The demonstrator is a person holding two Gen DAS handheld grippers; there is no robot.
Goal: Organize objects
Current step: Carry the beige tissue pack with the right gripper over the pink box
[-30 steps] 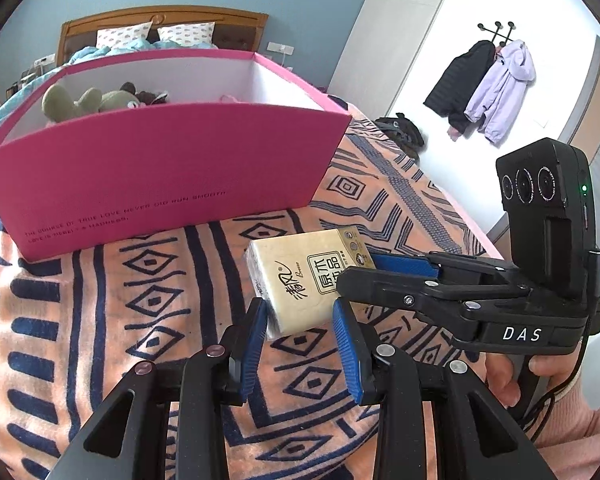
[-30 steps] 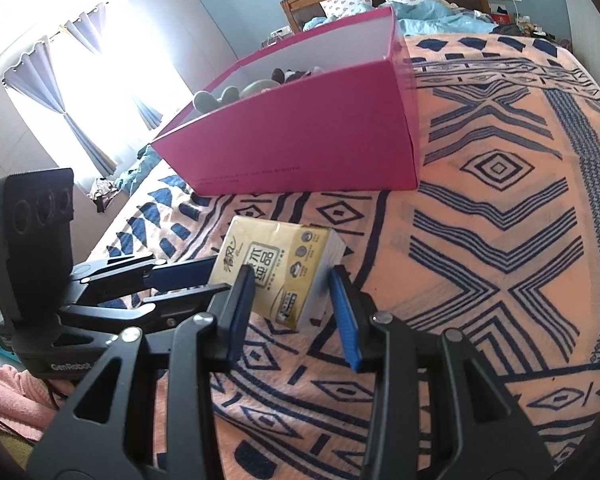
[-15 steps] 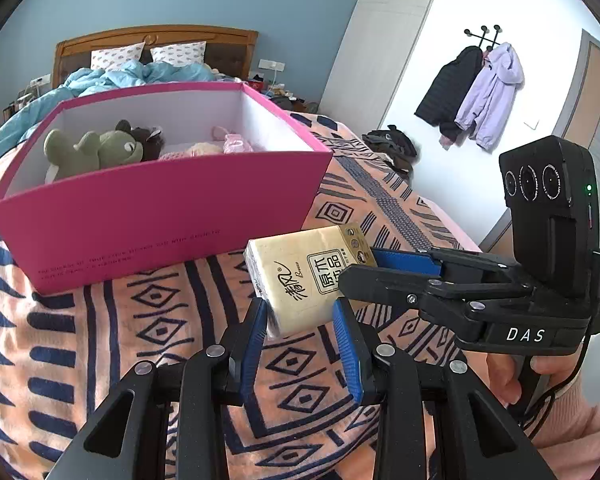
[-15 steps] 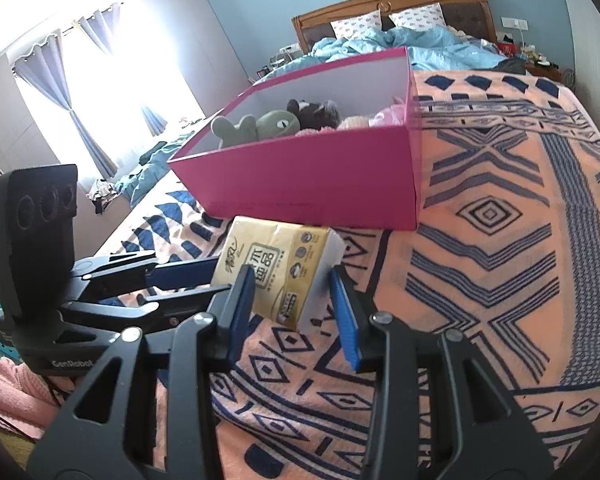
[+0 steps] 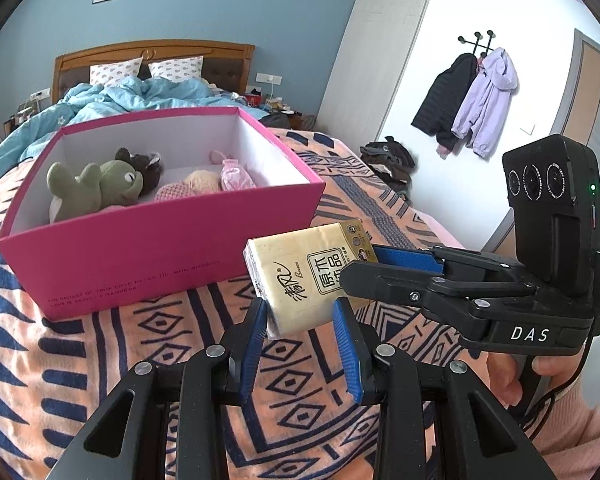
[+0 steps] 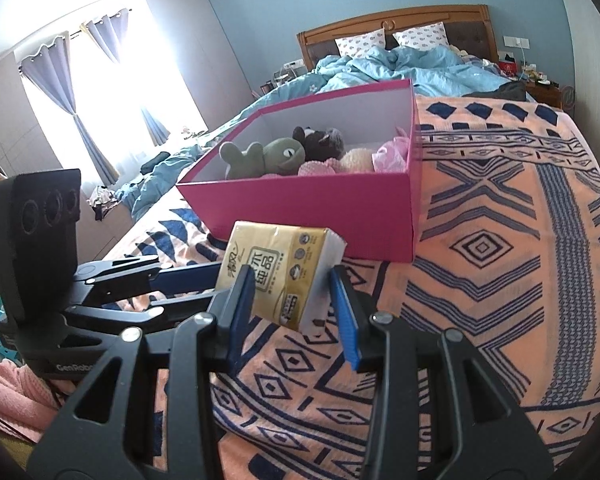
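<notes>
Left wrist view: left gripper (image 5: 302,312) and right gripper (image 6: 294,284) both pinching tissue pack (image 5: 308,276), sharing bulky load, carrying it clear of blanket (image 5: 80,360) toward box (image 5: 160,256).

Pink box (image 5: 148,256); yellow tissue pack (image 5: 300,280); orange-navy geometric blanket (image 6: 500,280).

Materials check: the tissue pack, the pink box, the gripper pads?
Tissue pack: likely thin glossy plastic film over soft paper; it shows sheen and printed wrap.
Pink box: looks like matte cardboard, with thin straight walls and a white inside.
Left gripper pads: blue and ribbed, probably rubber.
</notes>
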